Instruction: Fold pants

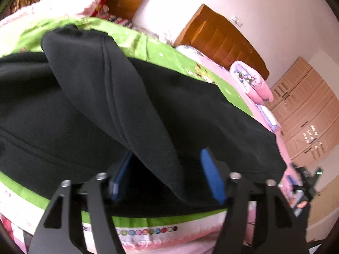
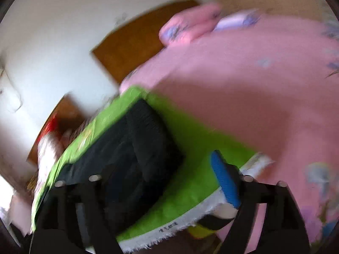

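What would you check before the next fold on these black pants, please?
1. Left gripper open around the raised fold: ok, blue pads apart, fabric draped between them.
2. Black pants lying on the green cloth: ok.
3. Fold edges aligned: cannot tell, the raised flap hides them.
4. Right gripper free of fabric: cannot tell, one finger is hidden and the view is blurred.
5. Right gripper steady: not ok, heavy motion blur.
6. Rolled pink blanket apart from the pants: ok.
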`<state>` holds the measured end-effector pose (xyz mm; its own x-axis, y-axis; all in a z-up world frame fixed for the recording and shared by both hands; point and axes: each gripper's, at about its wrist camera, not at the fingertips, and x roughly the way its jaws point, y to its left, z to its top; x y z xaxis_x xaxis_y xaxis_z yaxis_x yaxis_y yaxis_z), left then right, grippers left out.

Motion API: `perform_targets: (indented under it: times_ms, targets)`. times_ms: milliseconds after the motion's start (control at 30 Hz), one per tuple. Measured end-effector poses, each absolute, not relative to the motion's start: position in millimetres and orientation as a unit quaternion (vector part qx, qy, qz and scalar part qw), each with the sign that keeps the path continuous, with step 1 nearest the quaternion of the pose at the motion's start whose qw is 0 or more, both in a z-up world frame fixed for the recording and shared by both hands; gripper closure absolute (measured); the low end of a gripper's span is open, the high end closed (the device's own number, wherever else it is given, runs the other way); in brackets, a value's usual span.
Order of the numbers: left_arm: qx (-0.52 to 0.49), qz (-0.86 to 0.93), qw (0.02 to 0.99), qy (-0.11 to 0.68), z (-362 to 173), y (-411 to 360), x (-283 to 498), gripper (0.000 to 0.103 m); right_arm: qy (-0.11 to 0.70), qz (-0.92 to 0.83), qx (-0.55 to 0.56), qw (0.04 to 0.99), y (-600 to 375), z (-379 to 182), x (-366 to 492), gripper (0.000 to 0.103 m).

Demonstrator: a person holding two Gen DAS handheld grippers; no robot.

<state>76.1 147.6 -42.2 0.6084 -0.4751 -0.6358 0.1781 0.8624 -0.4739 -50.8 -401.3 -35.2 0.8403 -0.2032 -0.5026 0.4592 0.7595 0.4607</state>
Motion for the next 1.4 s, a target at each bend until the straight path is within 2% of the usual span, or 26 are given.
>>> perform_targets:
  times_ms: [133,200,233,433,500,600,733,767,833,1000,1133,1300,1400]
  targets:
    - [-0.19,-0.193,0.877,0.397,-43,149,77,0.03,0.235,-0.089,0.184,0.95,-324,-7,-28,0.024]
    - [-0.193,-0.187,0.878,0.396,-40,153,77,0.024,0.251,-0.035,0.148,0.956,-287,-6,-13,0.024]
    - [-0.192,-0.175,0.882,0.393,-36,156,75,0.017,0.264,-0.001,0.126,0.956,-265,-8,-2,0.024]
    - [-0.192,-0.107,0.906,0.361,-1,206,72,0.011,0.405,0.083,0.011,0.91,-181,-58,60,0.024]
    - [-0.187,-0.073,0.911,0.36,14,221,84,0.008,0.393,0.08,0.008,0.916,-178,-64,57,0.022]
    - [-0.148,-0.005,0.922,0.357,29,258,110,0.008,0.397,0.092,0.022,0.913,-187,-62,55,0.022]
    - [-0.257,0.044,0.9,0.35,24,369,139,0.01,0.398,0.094,0.008,0.913,-187,-61,55,0.022]
    - [-0.282,0.056,0.89,0.354,20,397,144,0.021,0.398,0.094,0.009,0.913,-189,-61,55,0.021]
    - [-0.316,0.062,0.867,0.381,8,447,149,0.034,0.396,0.094,0.012,0.913,-183,-64,54,0.019]
    - [-0.292,0.044,0.846,0.444,-26,498,144,0.029,0.387,0.087,0.011,0.918,-173,-68,55,0.015]
    - [-0.29,0.031,0.837,0.463,-57,500,145,0.028,0.393,0.087,0.012,0.915,-174,-67,59,0.015]
    - [-0.227,0.0,0.854,0.468,-67,475,134,0.016,0.396,0.082,0.014,0.914,-171,-67,61,0.015]
    - [-0.223,-0.017,0.852,0.474,-73,477,131,0.02,0.394,0.081,0.014,0.916,-170,-68,62,0.015]
